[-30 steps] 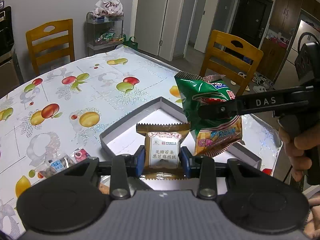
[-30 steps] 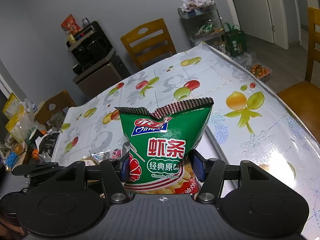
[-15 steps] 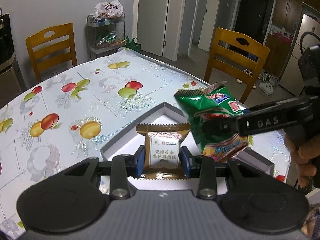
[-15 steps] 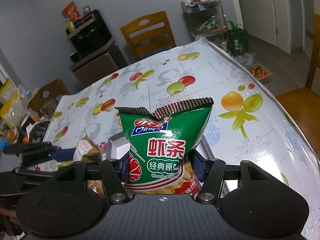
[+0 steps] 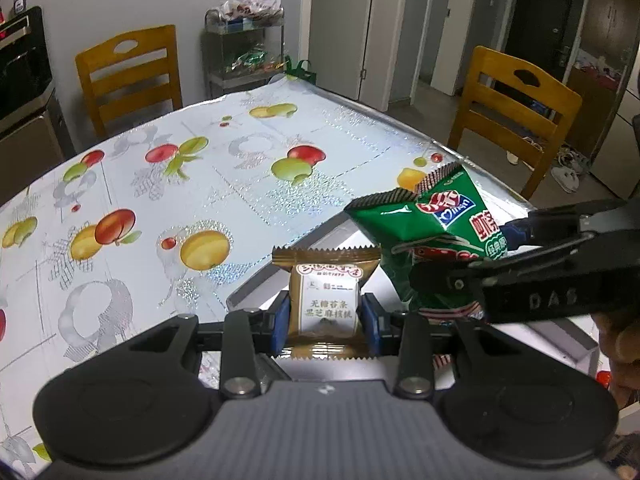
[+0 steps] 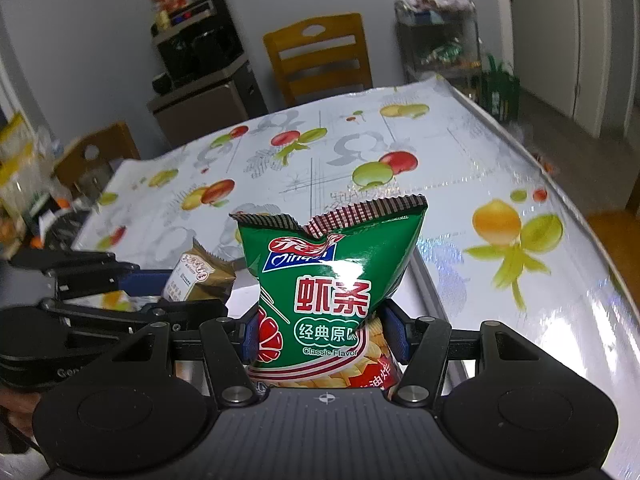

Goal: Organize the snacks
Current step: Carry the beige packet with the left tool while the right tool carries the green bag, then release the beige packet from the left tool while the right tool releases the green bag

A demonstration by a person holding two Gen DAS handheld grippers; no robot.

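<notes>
My left gripper point(image 5: 326, 322) is shut on a small brown snack packet point(image 5: 329, 298) with a white label, held above the near corner of a grey open box point(image 5: 256, 288). My right gripper point(image 6: 324, 334) is shut on a green shrimp-chip bag point(image 6: 332, 280), held upright over the same box point(image 6: 424, 276). In the left wrist view the green bag point(image 5: 432, 228) and the right gripper point(image 5: 460, 266) sit just right of the brown packet. In the right wrist view the left gripper point(image 6: 160, 288) with the brown packet point(image 6: 196, 276) is at the left.
The table point(image 5: 140, 184) has a fruit-print cloth. Wooden chairs point(image 5: 128, 76) point(image 5: 516, 108) stand at its far side and right side. A metal shelf with snack bags point(image 5: 246, 48) stands by the wall. A black appliance on a cabinet point(image 6: 200, 64) is behind.
Both grippers have moved closer together over the box, still holding their snacks. The green bag has lowered and tilted toward the box. The loose packets at the table's left have left the view.
</notes>
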